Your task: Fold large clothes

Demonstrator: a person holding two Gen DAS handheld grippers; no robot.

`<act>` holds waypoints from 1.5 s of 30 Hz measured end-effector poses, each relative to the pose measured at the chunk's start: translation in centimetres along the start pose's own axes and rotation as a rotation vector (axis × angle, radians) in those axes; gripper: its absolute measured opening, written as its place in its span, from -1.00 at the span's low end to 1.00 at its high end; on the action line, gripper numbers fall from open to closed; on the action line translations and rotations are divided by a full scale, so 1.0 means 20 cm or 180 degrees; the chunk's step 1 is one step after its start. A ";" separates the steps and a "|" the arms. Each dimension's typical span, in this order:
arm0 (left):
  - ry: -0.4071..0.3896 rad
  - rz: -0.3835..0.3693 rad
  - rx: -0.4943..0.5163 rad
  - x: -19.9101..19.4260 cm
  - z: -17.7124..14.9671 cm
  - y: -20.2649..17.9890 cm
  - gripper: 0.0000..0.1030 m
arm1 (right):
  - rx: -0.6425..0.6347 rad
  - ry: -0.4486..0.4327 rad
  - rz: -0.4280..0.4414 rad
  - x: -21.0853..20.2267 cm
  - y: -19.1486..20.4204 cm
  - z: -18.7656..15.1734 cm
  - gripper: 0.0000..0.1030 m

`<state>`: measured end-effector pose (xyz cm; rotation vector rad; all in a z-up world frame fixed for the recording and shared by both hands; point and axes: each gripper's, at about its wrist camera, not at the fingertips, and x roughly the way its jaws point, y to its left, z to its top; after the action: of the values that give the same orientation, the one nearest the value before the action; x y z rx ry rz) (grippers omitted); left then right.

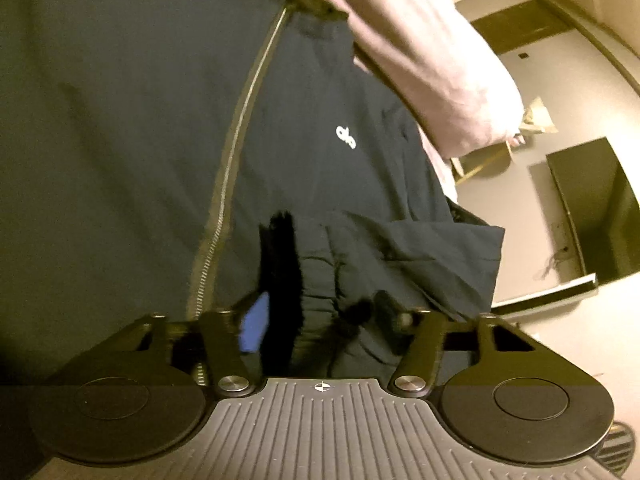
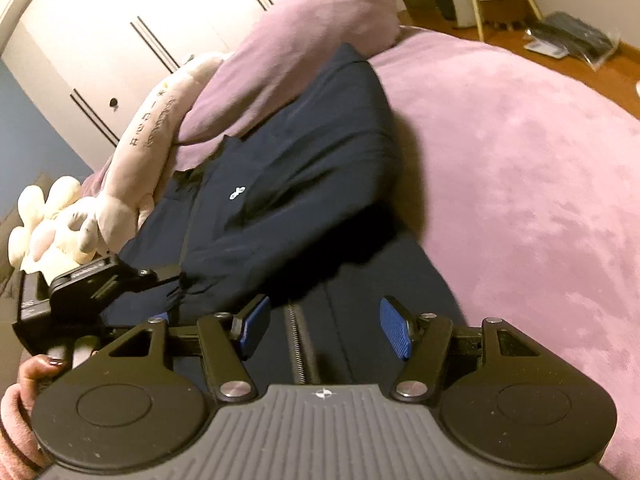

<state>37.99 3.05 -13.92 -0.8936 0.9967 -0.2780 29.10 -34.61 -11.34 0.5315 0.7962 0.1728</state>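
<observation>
A dark navy zip jacket (image 2: 304,184) with a small white logo lies on a pink bed cover (image 2: 520,168). In the right wrist view my right gripper (image 2: 326,330) is open, its blue pads either side of the zipper (image 2: 298,344), just above the cloth. My left gripper shows at the left of that view, its fingertips (image 2: 160,274) at a jacket fold. In the left wrist view the jacket (image 1: 320,140) fills the frame, and bunched dark cloth (image 1: 320,312) sits between the left gripper's fingers (image 1: 312,320), hiding the right pad.
A pink pillow (image 2: 304,40) and plush toys (image 2: 100,200) lie at the jacket's far side. White wardrobe doors (image 2: 120,20) stand behind. Wooden floor with a stool and bags (image 2: 568,36) lies beyond the bed. A pink pillow (image 1: 432,60) also shows in the left wrist view.
</observation>
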 end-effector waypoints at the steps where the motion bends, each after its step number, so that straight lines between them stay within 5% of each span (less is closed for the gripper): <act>1: 0.0009 -0.0012 -0.0013 0.01 0.00 -0.01 -0.19 | 0.0009 0.0008 0.0003 0.00 0.00 -0.01 0.20; 3: 0.0016 0.0034 0.0057 0.04 -0.01 -0.03 -0.64 | 0.0022 0.0018 0.0007 -0.01 -0.01 0.00 0.20; 5: -0.0008 0.0081 0.0166 0.03 -0.01 -0.06 -0.73 | 0.0008 0.0014 0.0005 0.00 0.01 0.01 0.20; 11: -0.0633 0.0371 0.1036 -0.33 0.13 -0.24 -0.76 | -0.0141 -0.0041 0.0069 0.02 0.10 0.10 0.20; 15: -0.1189 0.1119 0.1492 -0.58 0.29 -0.21 -0.75 | -0.0204 0.0001 0.0267 0.14 0.22 0.21 0.21; 18: -0.1350 0.1420 0.1345 -0.64 0.42 -0.10 -0.75 | -0.0089 0.0066 0.0375 0.30 0.29 0.29 0.21; 22: -0.1305 0.1440 0.1003 -0.65 0.54 0.07 -0.75 | 0.0361 0.0241 0.0439 0.57 0.29 0.38 0.21; 28: -0.1440 0.1546 0.1164 -0.57 0.61 0.09 -0.75 | 0.0868 0.0107 0.0319 0.80 0.22 0.47 0.19; 31: -0.1536 0.1661 0.1300 -0.55 0.61 0.06 -0.75 | 0.0938 -0.0077 0.0241 0.80 0.17 0.48 -0.13; 32: -0.1534 0.1695 0.1339 -0.53 0.61 0.05 -0.75 | 0.0873 -0.0175 0.0155 0.79 0.15 0.47 -0.46; 33: -0.1520 0.1717 0.1378 -0.50 0.62 0.05 -0.75 | 0.0784 -0.0277 0.0068 0.78 0.14 0.48 -0.59; 37: -0.1416 0.1724 0.1468 -0.39 0.62 0.06 -0.73 | 0.0618 -0.0331 -0.0079 0.73 0.10 0.45 -0.57; 40: -0.1450 0.1913 0.1470 -0.38 0.61 0.09 -0.33 | 0.0051 -0.0485 -0.0401 0.62 0.18 0.44 -0.47; 45: -0.1653 0.1971 0.1333 -0.53 0.57 0.13 -0.12 | -0.0589 -0.0644 -0.0424 0.58 0.38 0.45 -0.24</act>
<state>41.09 16.67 -6.77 -0.2221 0.6475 0.2596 43.93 -27.62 -9.63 0.3140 0.6088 0.0671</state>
